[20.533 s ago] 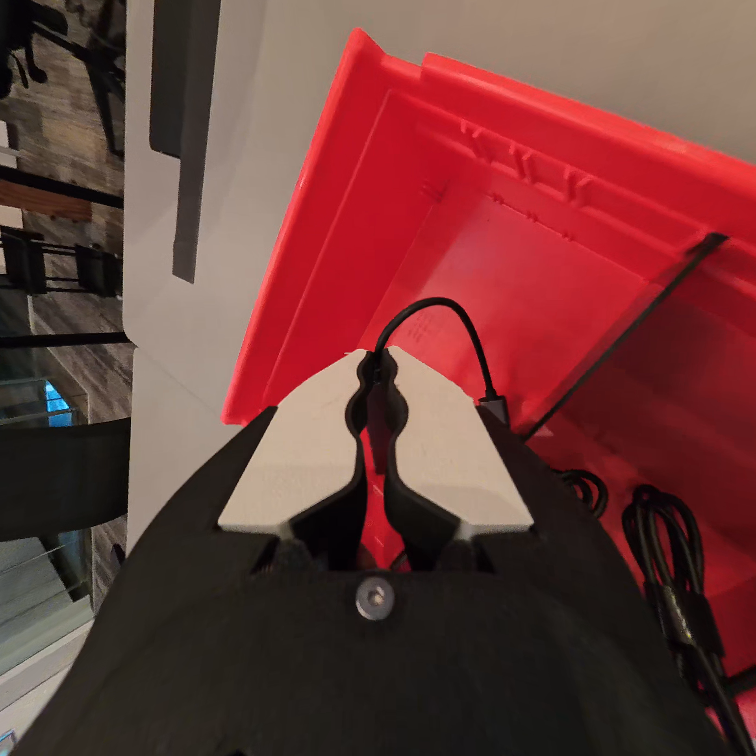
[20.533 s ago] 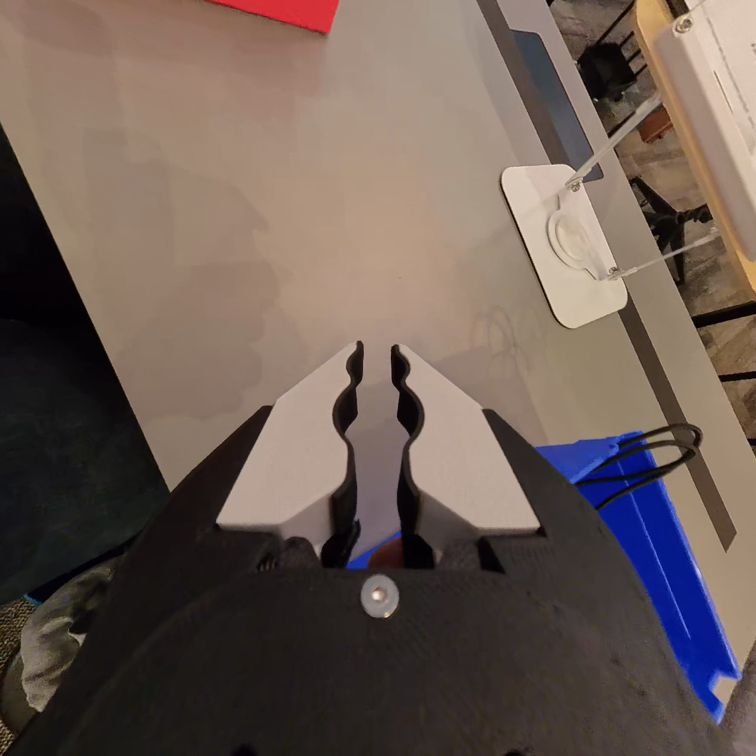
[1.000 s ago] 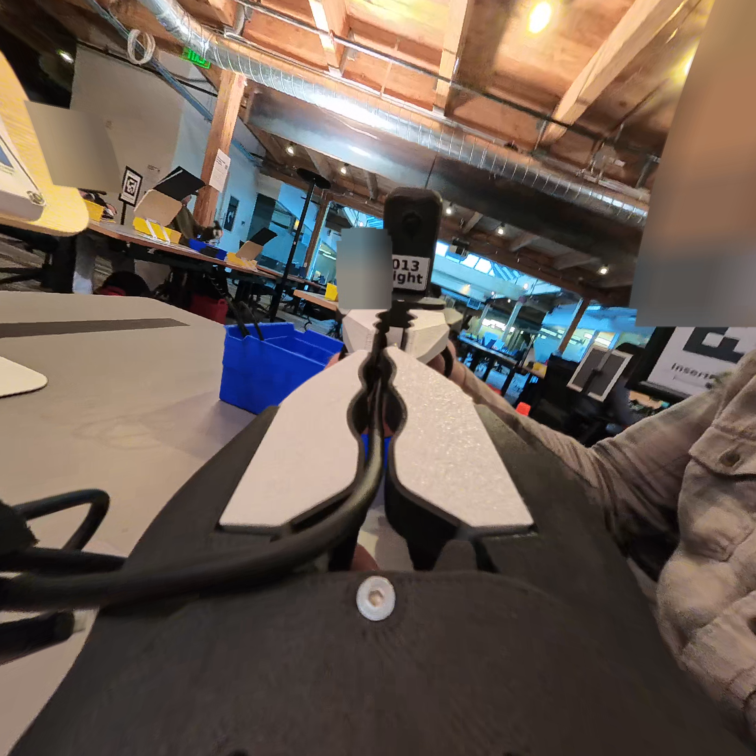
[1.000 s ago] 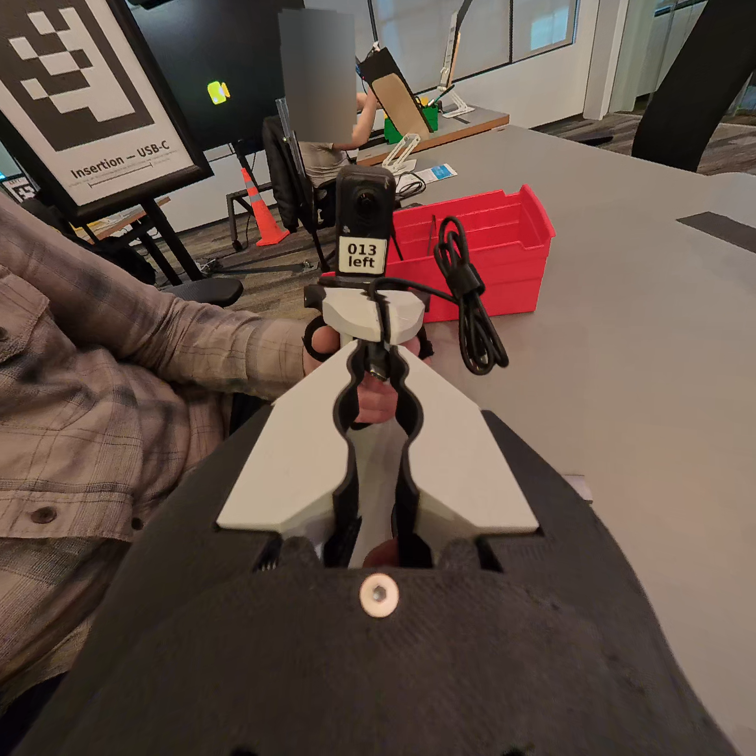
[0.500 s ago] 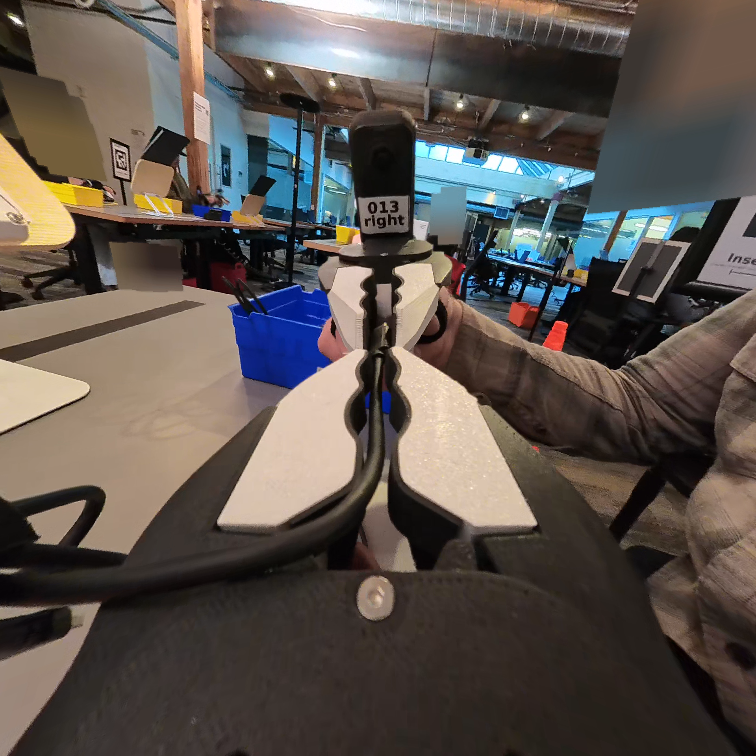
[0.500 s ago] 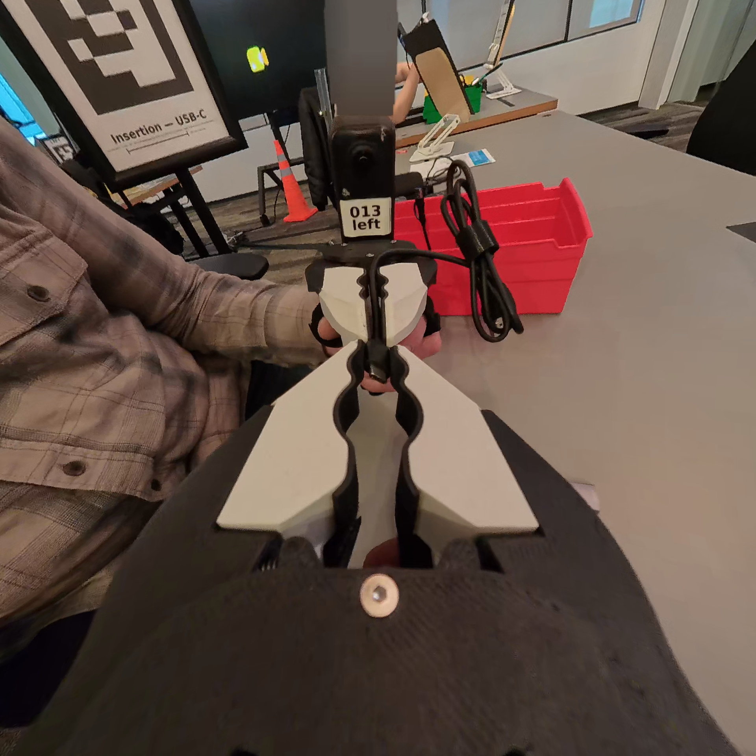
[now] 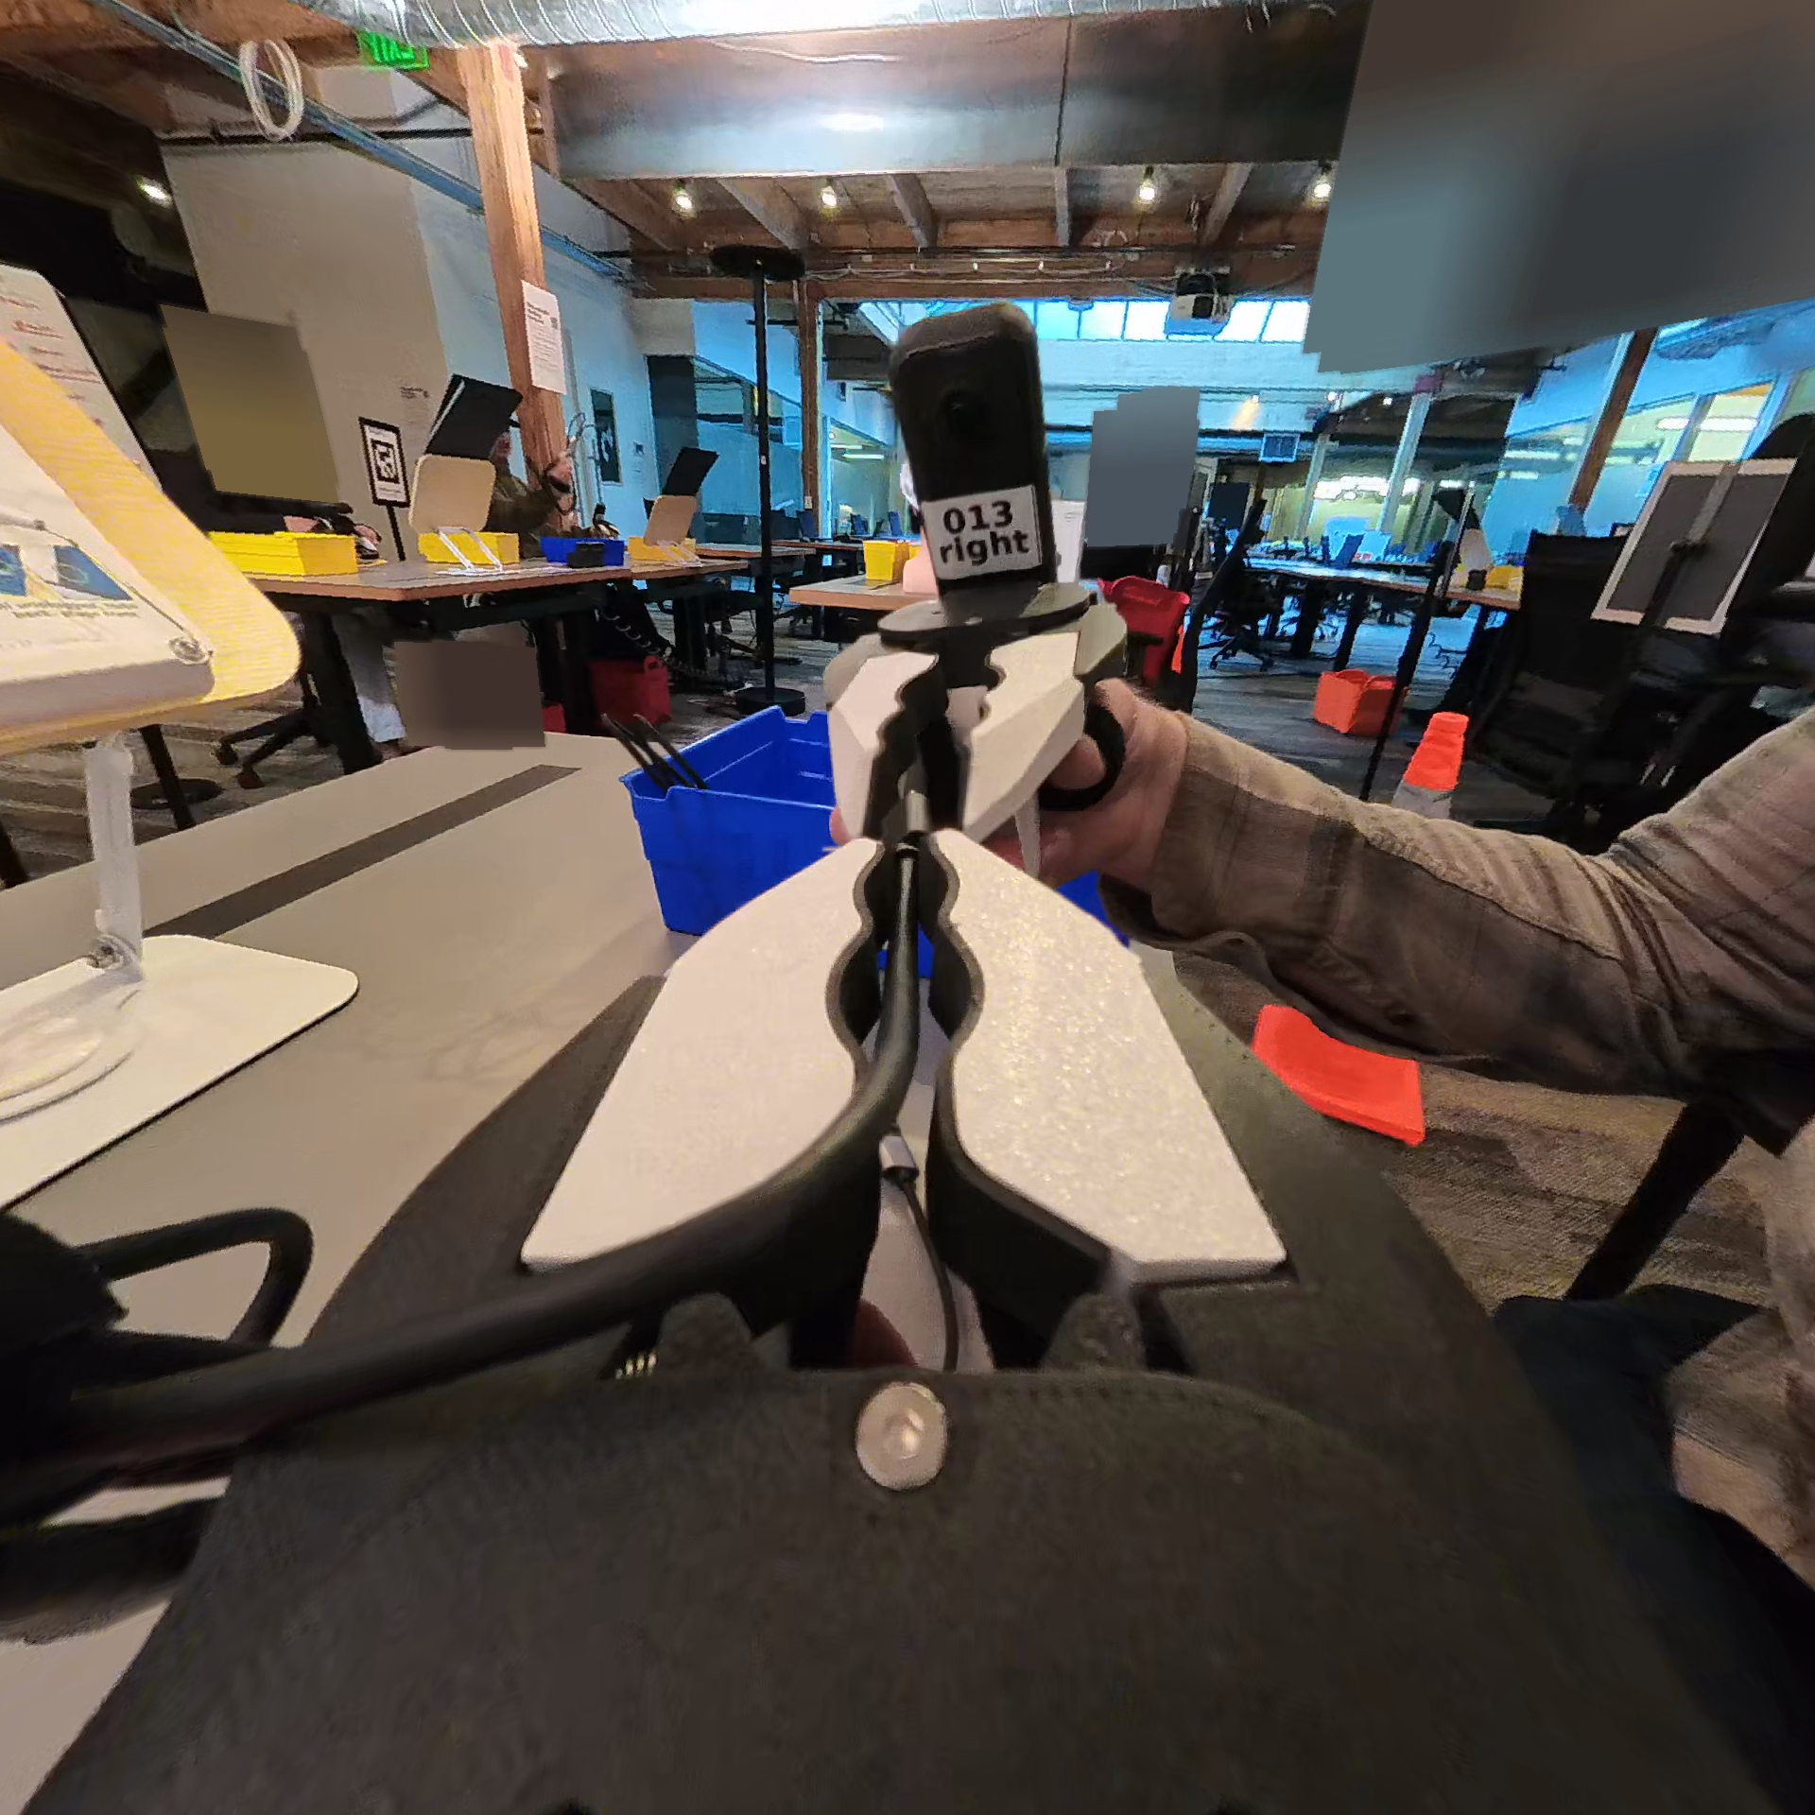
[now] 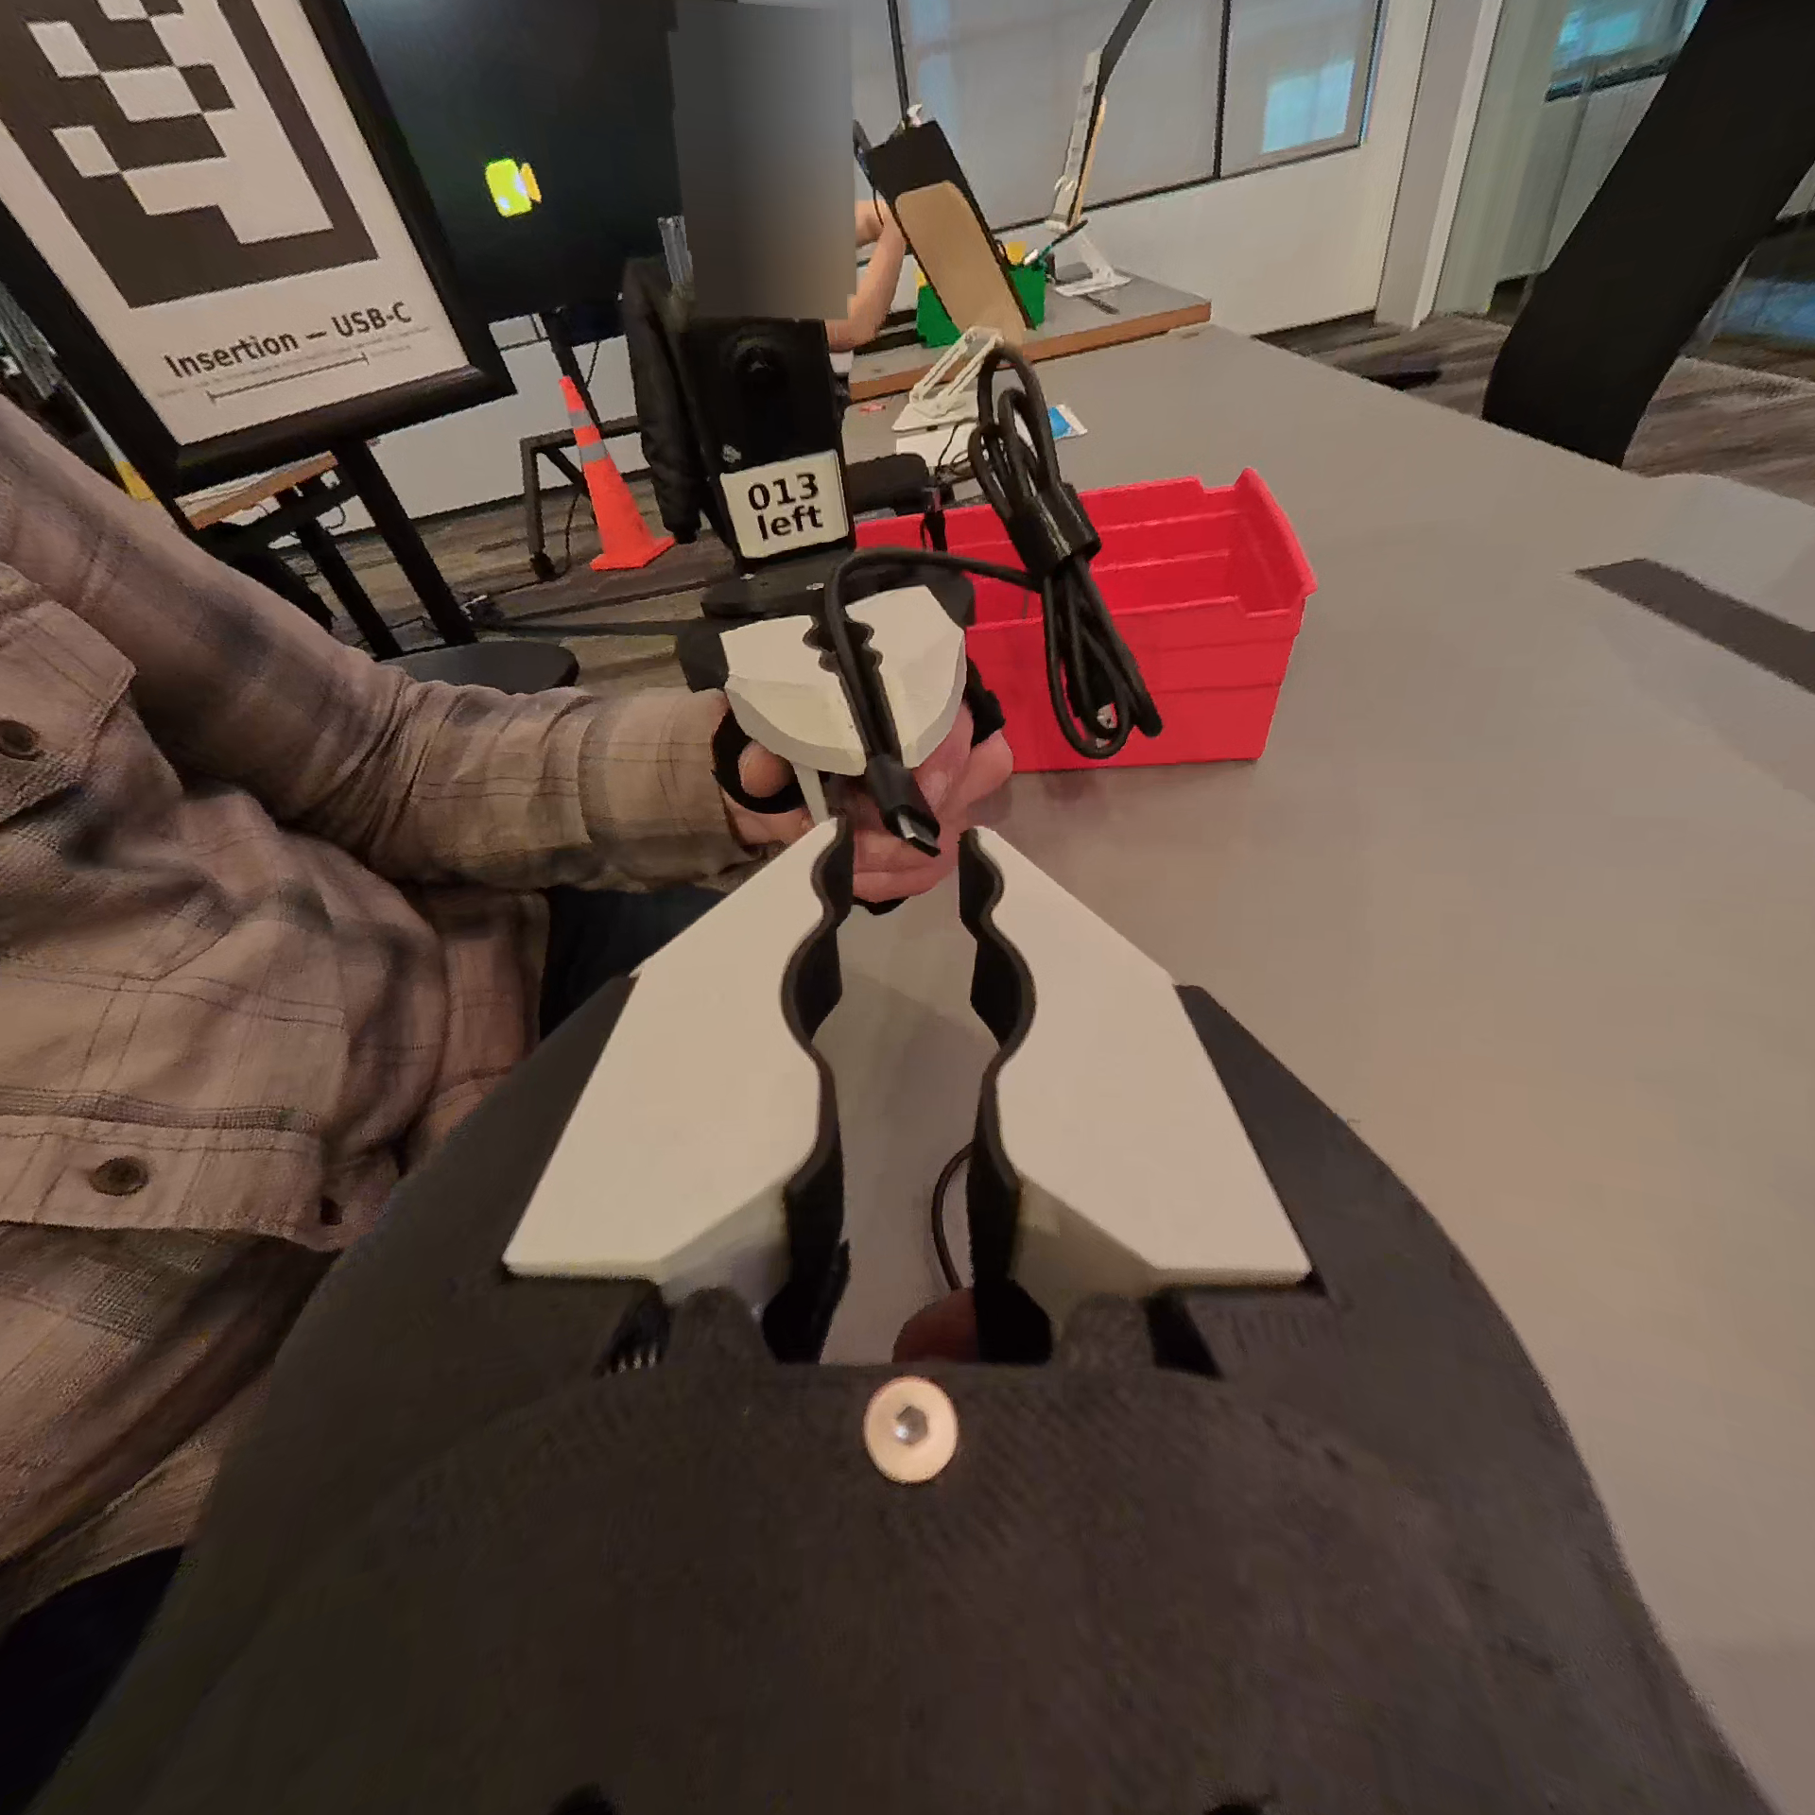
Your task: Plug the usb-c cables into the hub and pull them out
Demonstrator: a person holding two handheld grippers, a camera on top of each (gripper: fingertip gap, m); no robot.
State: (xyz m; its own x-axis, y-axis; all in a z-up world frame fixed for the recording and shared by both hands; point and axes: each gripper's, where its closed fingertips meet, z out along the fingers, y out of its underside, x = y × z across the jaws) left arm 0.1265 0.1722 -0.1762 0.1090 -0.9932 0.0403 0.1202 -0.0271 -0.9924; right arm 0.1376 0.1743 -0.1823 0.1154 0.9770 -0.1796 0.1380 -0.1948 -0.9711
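Observation:
My left gripper (image 7: 904,856) is shut on a black USB-C cable (image 7: 889,1061) that runs up between its fingers. In the right wrist view the left gripper (image 8: 869,746) faces me, with the cable's plug (image 8: 899,800) sticking out of its tips. The rest of the cable hangs beside it as a strapped coil (image 8: 1061,609). My right gripper (image 8: 904,845) is open and empty, its tips on either side of the plug without touching it. It also shows in the left wrist view (image 7: 938,786). I see no hub clearly; a thin cable end (image 7: 899,1149) lies below the fingers.
A red bin (image 8: 1179,629) stands on the grey table (image 8: 1473,982) behind the left gripper. A blue bin (image 7: 727,825) stands behind the right gripper. A white-based stand (image 7: 147,1021) is at the left. The person's sleeved arms reach in from the side. Less than 4 cm separates the two grippers' tips.
My right gripper has opened; its fingers were close around the plug and now stand apart from it. The left gripper has kept hold of the cable, and both have tilted lower.

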